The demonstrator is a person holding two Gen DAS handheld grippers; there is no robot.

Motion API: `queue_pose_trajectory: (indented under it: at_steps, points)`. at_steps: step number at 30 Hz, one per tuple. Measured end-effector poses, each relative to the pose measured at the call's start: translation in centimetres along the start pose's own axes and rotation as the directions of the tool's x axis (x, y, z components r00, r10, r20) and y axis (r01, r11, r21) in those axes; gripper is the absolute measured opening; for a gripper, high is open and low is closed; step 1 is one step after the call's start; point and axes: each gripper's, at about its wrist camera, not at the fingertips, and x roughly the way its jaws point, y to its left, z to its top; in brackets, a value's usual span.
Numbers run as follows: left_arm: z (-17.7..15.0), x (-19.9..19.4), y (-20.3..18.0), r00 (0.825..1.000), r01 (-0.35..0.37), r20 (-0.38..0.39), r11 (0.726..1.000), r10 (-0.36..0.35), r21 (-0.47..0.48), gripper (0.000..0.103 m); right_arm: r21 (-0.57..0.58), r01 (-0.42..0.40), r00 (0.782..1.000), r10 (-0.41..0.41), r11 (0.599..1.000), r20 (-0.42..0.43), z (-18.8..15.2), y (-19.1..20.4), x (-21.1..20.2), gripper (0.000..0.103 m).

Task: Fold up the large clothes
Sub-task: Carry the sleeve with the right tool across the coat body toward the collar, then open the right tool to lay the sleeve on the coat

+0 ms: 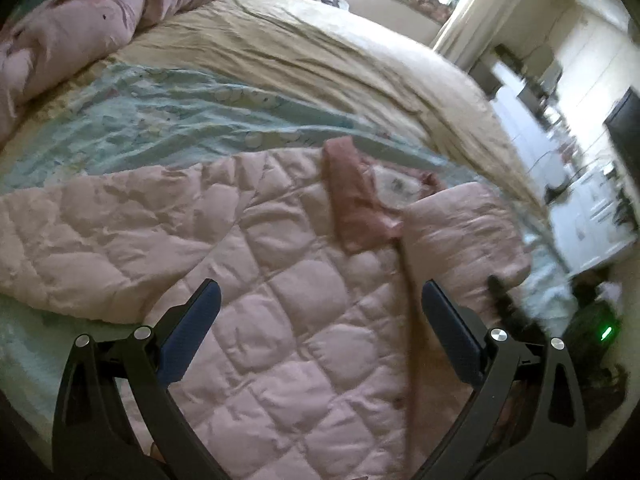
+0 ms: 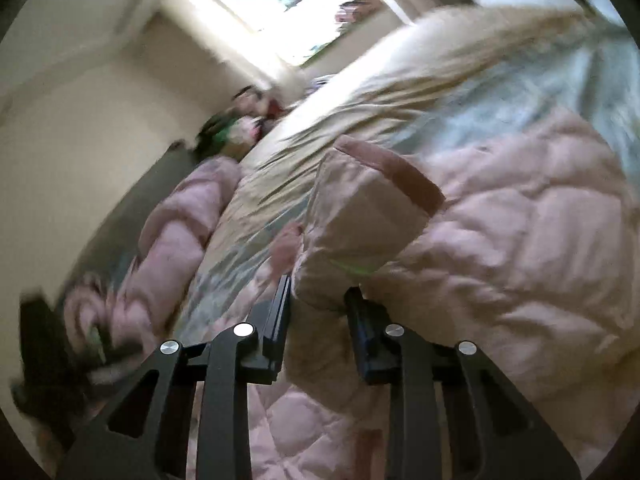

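Two grippers work a pink quilted jacket [image 1: 280,280] spread on the bed [image 1: 320,60]. Left gripper [image 1: 320,304] hovers over its body with jaws wide apart, holding nothing; right gripper [image 2: 318,296] is clamped on a lifted fold of the jacket (near the collar [image 2: 392,172]). Slippery padding could slide from that pinch, collapsing the fold

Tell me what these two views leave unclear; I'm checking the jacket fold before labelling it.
- Right tool: motion blur; it seems shut on a fold of the pink quilted jacket, but the pinched edge is hidden behind cloth.
- Jacket hem: left wrist view, cut off below the open left tool.
- Dresser items: left wrist view, blurred and too small.
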Motion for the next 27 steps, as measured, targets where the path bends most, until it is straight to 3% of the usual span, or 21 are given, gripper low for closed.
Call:
queue_pose_trajectory:
  at_steps: [5, 11, 15, 16, 17, 18, 22, 27]
  points:
    - [0.5, -0.5, 0.0, 0.998, 0.068, 0.007, 0.997, -0.067, -0.041, 0.094, -0.216, -0.038, 0.995, 0.016, 0.976, -0.103, -2.8, 3.9, 1.5, 0.026]
    - [0.3, 0.5, 0.7, 0.994, 0.107, -0.005, 0.991, -0.108, -0.082, 0.094, -0.318, -0.069, 0.968, -0.013, 0.945, -0.249, -6.4, 5.6, 3.7, 0.028]
    - [-0.1, 1.9, 1.5, 0.992, 0.118, -0.034, 0.986, -0.122, -0.114, 0.094, -0.390, -0.068, 0.959, -0.048, 0.918, -0.279, -8.0, 7.2, 4.6, 0.035]
    - [-0.3, 2.5, 1.7, 0.991, 0.115, -0.048, 0.986, -0.121, -0.120, 0.094, -0.387, -0.076, 0.956, -0.043, 0.919, -0.290, -8.2, 7.2, 4.6, 0.039]
    - [-0.4, 3.0, 1.9, 0.991, 0.114, -0.060, 0.985, -0.122, -0.127, 0.094, -0.376, -0.085, 0.950, -0.039, 0.923, -0.310, -8.4, 7.1, 4.5, 0.052]
    - [-0.5, 3.3, 2.1, 0.990, 0.114, -0.067, 0.985, -0.123, -0.133, 0.094, -0.370, -0.089, 0.946, -0.038, 0.925, -0.322, -8.9, 7.5, 4.9, 0.055]
    - [-1.0, 5.3, 3.0, 0.988, 0.102, -0.100, 0.984, -0.118, -0.147, 0.094, -0.352, -0.087, 0.942, -0.037, 0.932, -0.333, -9.1, 7.1, 3.6, 0.055]
    - [-1.9, 8.1, 4.2, 0.984, 0.059, -0.154, 0.985, -0.084, -0.161, 0.094, -0.274, -0.046, 0.958, -0.035, 0.961, -0.284, -8.1, 5.4, 0.4, 0.055]
